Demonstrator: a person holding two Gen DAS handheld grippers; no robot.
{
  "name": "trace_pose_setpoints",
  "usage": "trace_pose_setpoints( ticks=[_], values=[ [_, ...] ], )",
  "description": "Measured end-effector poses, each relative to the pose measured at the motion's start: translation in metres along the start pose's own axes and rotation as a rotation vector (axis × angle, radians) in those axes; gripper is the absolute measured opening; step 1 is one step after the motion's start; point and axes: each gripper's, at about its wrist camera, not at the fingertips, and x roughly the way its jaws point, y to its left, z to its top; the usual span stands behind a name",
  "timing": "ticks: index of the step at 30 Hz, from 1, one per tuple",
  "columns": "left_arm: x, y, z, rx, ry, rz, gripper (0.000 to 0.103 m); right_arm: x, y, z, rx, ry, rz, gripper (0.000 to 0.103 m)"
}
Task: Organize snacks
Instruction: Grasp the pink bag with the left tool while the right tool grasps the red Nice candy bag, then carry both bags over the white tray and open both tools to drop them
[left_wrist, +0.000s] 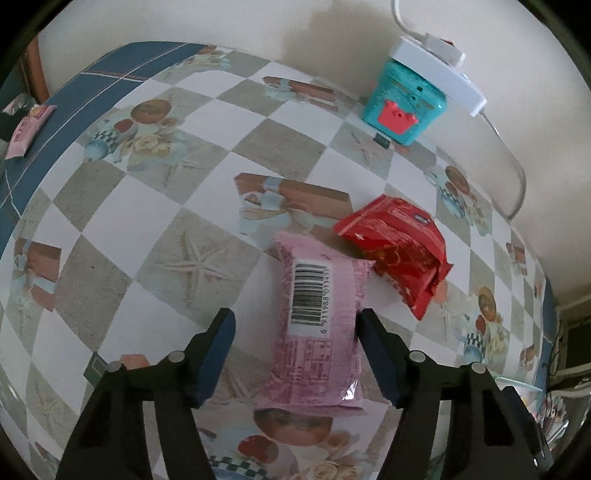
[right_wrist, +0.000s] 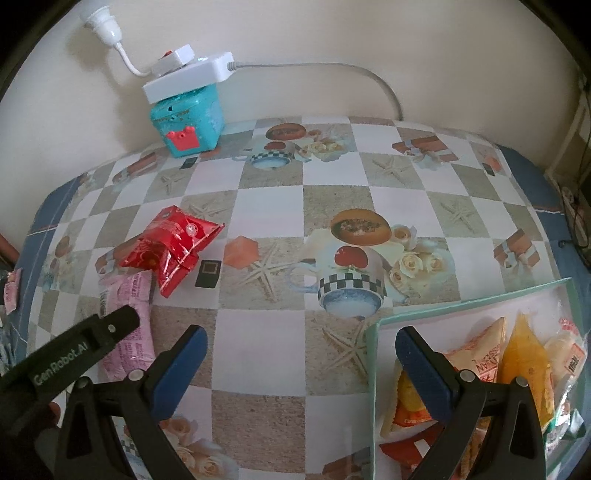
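Pink snack packet (left_wrist: 317, 325), barcode up, slightly crinkled.

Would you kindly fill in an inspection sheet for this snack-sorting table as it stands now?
Surface: checkered tablecloth, flat.
Job's things: pink snack pack lying barcode up; red snack pack beside it; clear tray holding several snacks.
Clutter: teal toy box; small pink packet at the far edge.
Grippers: left gripper straddles the pink pack, left pad clear of it; right gripper open, empty.
Cables: power strip on the toy box, cord along the wall.
Surroundings: plain wall.
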Motion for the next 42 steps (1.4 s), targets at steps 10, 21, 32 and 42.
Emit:
trace_pose_setpoints(
  ticks=[10,21,32,42],
  values=[
    [0.0,0.028,0.006,-0.047,-0.005,-0.016,0.058,-0.008,0.001,0.01,-0.015,-0.057,0.005,0.103],
    [-0.006,0.065,0.017,-0.126,-0.061,0.002,0.051,-0.002,0.054,0.053,-0.158,-0.021,0.174,0.103],
    [-0.009,0.077,0.02,-0.167,-0.084,0.009,0.051,0.049,0.102,0.075,-0.14,0.135,0.218,0.103],
    [-0.01,0.077,0.019,-0.163,-0.088,0.008,0.051,0.073,0.111,0.075,-0.135,0.2,0.152,0.102]
  ],
)
